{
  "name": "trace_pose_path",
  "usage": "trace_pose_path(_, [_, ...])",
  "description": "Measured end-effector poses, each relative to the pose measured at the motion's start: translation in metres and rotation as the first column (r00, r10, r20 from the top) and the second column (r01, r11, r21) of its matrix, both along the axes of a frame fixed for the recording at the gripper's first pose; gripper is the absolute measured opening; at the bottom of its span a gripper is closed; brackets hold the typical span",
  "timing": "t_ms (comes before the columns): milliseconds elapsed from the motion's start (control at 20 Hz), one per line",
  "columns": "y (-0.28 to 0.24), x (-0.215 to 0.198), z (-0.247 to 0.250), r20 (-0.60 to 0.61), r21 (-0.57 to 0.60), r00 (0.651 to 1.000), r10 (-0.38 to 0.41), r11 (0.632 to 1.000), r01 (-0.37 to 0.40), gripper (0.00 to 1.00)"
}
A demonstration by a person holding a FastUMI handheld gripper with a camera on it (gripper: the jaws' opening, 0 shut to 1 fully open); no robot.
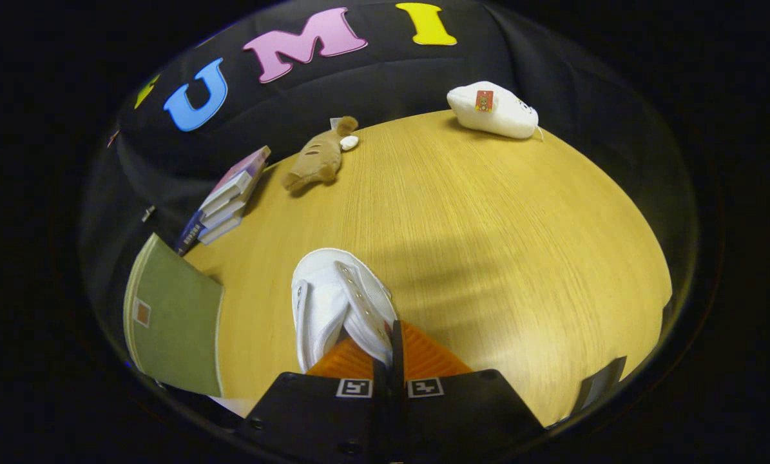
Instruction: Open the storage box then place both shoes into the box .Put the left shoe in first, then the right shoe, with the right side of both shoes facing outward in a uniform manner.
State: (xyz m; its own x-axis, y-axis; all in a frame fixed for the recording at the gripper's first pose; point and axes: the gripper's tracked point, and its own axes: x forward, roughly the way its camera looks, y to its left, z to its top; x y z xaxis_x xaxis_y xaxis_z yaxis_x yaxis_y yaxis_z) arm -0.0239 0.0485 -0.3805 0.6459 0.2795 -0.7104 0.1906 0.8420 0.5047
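Note:
A white canvas shoe sticks out just ahead of my fingers, toe pointing away from me, its eyelet strip facing up. My gripper is shut on the shoe's upper edge by the eyelets, with that edge pinched between both fingers. The shoe seems to be held a little above the wooden table, where a soft shadow lies to its right. To the left of the shoe is a green flat-faced storage box with a small square patch; only one face shows, and I cannot tell whether it is open.
A stack of books lies beyond the green box by the booth wall. A brown plush toy sits at the table's far side, and a white plush toy at the far right edge. A dark object sits near right.

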Motion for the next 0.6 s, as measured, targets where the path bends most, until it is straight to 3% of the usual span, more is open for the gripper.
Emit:
trace_pose_path(150, [0.012, 0.005, 0.045, 0.042, 0.101, 0.998, -0.050, 0.994, 0.046, 0.05])
trace_pose_path(300, [0.021, 0.007, 0.102, 0.052, 0.116, 0.997, -0.063, 0.992, 0.057, 0.05])
trace_pose_path(450, [0.055, 0.009, 0.167, 0.068, 0.103, 0.998, -0.016, 0.995, 0.009, 0.05])
trace_pose_path(600, [0.120, 0.012, 0.229, 0.092, 0.123, 0.992, 0.081, 0.988, -0.092, 0.05])
